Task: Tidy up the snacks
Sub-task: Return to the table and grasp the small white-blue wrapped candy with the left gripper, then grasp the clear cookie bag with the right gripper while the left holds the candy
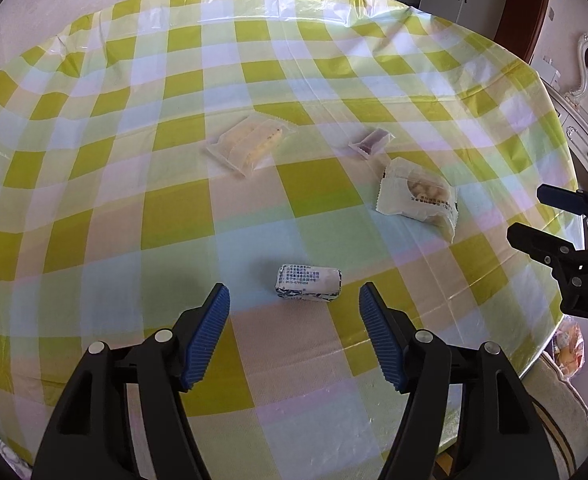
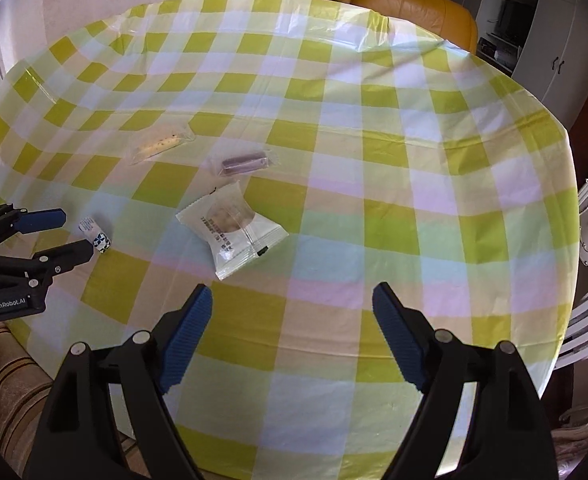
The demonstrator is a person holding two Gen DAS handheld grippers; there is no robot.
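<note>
Several wrapped snacks lie on a round table with a yellow-green check cloth (image 1: 254, 208). A small white-and-blue candy (image 1: 308, 283) lies just ahead of my open, empty left gripper (image 1: 294, 300); it also shows in the right wrist view (image 2: 96, 236). A white cookie packet (image 1: 418, 198) (image 2: 232, 230), a small purple bar in clear wrap (image 1: 371, 142) (image 2: 243, 163) and a clear pack of pale wafers (image 1: 250, 145) (image 2: 160, 145) lie farther out. My right gripper (image 2: 292, 300) is open and empty, just short of the cookie packet.
The right gripper shows at the right edge of the left wrist view (image 1: 550, 216); the left gripper shows at the left edge of the right wrist view (image 2: 62, 232). A yellow leather chair (image 2: 410, 4) stands behind the table. White cabinets (image 2: 566, 40) stand at the right.
</note>
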